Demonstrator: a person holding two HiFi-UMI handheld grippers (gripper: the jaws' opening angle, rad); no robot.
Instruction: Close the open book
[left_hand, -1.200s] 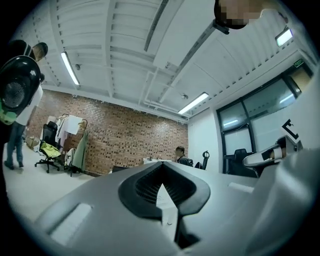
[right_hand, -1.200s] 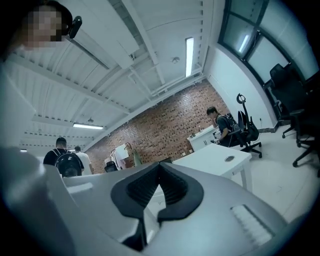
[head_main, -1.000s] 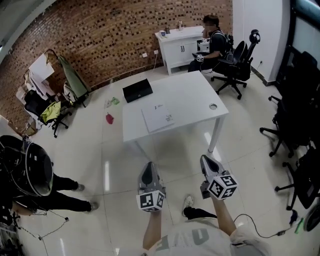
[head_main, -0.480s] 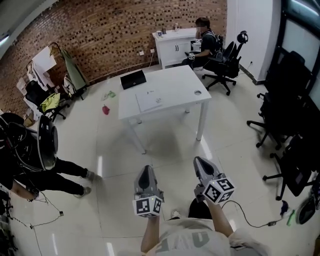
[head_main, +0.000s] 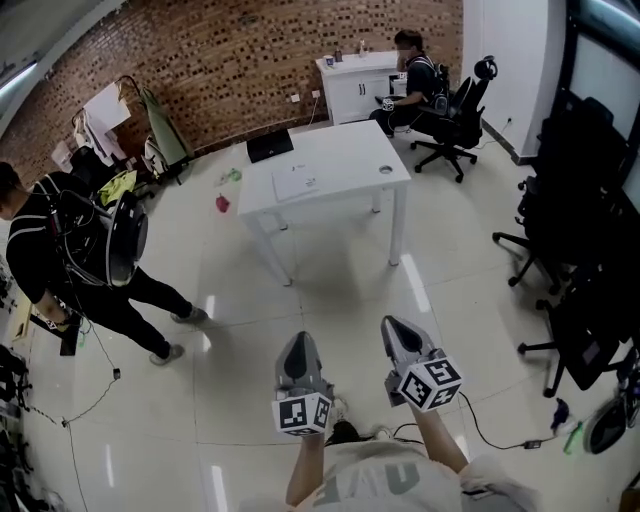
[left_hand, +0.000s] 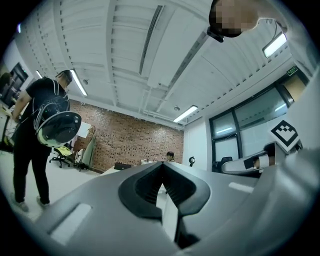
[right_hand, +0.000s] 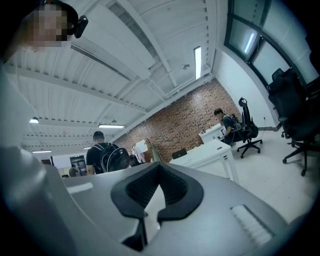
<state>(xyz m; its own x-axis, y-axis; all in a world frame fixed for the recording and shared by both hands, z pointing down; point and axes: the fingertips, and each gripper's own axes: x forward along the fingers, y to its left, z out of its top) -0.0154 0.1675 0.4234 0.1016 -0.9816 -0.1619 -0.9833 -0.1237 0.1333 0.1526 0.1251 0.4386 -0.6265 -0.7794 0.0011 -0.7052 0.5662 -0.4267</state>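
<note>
Glossy pale floor tiles (head_main: 230, 300) run back to a brick wall (head_main: 240, 60); a white table (head_main: 350, 165) stands well ahead of the person holding the grippers, near that wall; the book (head_main: 297, 181) lies flat on the tabletop with pale pages facing up, towards the table's left half, and is too small for more detail to show; a flat black item (head_main: 270, 146) lies just behind it at the far left corner. Both grippers are held low and close to the body, well apart from the table and the book; the left gripper (head_main: 297, 348) has its jaws pressed together with nothing between them, as the left gripper view (left_hand: 162, 167) shows; the right gripper (head_main: 398, 332) is likewise closed and empty in the right gripper view (right_hand: 159, 167), where the table (right_hand: 205, 152) appears far off beyond the jaw tips. A standing person in black (head_main: 70, 250) with a backpack is at the left; a seated person (head_main: 410, 80) is at a white cabinet (head_main: 350, 85) by the wall; black office chairs (head_main: 590, 200) crowd the right side.
</note>
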